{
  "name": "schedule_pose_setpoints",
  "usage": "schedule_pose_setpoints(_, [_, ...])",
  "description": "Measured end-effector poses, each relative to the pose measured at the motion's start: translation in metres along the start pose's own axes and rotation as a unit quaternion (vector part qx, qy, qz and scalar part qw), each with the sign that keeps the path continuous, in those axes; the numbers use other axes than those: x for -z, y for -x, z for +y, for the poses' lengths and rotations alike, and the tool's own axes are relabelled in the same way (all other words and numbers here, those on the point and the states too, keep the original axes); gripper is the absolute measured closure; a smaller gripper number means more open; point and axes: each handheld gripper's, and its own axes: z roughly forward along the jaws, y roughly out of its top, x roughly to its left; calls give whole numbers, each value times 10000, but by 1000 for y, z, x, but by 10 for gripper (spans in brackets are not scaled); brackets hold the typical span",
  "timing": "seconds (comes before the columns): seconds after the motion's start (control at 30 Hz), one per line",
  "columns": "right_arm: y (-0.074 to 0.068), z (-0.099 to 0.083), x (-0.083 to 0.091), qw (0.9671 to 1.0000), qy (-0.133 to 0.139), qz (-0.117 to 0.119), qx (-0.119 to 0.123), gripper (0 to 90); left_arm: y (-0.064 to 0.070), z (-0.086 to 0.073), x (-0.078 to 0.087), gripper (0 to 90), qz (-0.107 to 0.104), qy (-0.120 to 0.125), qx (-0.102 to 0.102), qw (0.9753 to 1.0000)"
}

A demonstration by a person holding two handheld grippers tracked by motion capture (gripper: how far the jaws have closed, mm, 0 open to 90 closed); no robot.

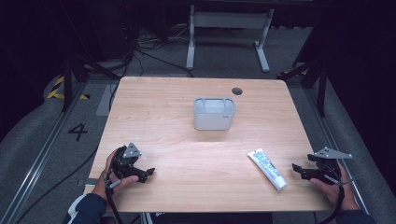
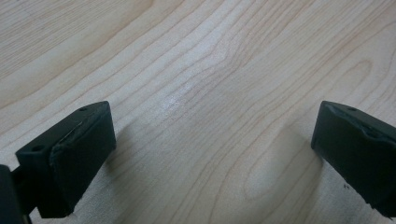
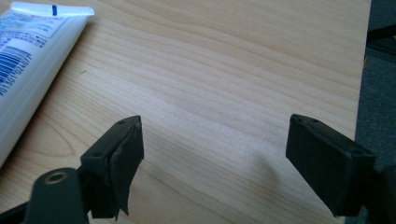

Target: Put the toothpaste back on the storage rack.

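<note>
Tube (image 1: pixel 266 168), one, white with blue print, flat on table (image 1: pixel 187 154) at near right.

One tube; lies aslant, cap end toward near edge, crimped end toward table middle; seen again at upper left of right gripper view (image 3: pixel 32 60), barcode showing. One bin (image 1: pixel 214 113), grey, upright, open top, near table middle, well apart from tube. Two grippers, one per hand. Right gripper (image 1: pixel 299 170) near right edge, just beside tube, not touching; jaws wide apart, nothing between, bare wood below. Left gripper (image 1: pixel 147 173) at near left, well apart from tube; jaws wide apart, nothing held, low over bare wood. One dark round hole (image 1: pixel 237 91) at far edge of table.
</note>
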Motion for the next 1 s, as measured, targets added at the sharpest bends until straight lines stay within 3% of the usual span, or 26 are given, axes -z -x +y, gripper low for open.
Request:
schedule_pose_setpoints(0.3, [-5, 15, 10, 9999, 30, 102, 94, 225, 0, 0, 1, 2, 26, -4, 14, 10000])
schedule_pose_setpoints(0.53, [-21, 31, 15, 9992, 166, 167, 327, 243, 0, 0, 1, 2, 24, -4, 14, 10000])
schedule_pose_setpoints(1.0, [-55, 60, 2, 9958, -76, 524, 753, 242, 0, 0, 1, 2, 26, -4, 14, 10000])
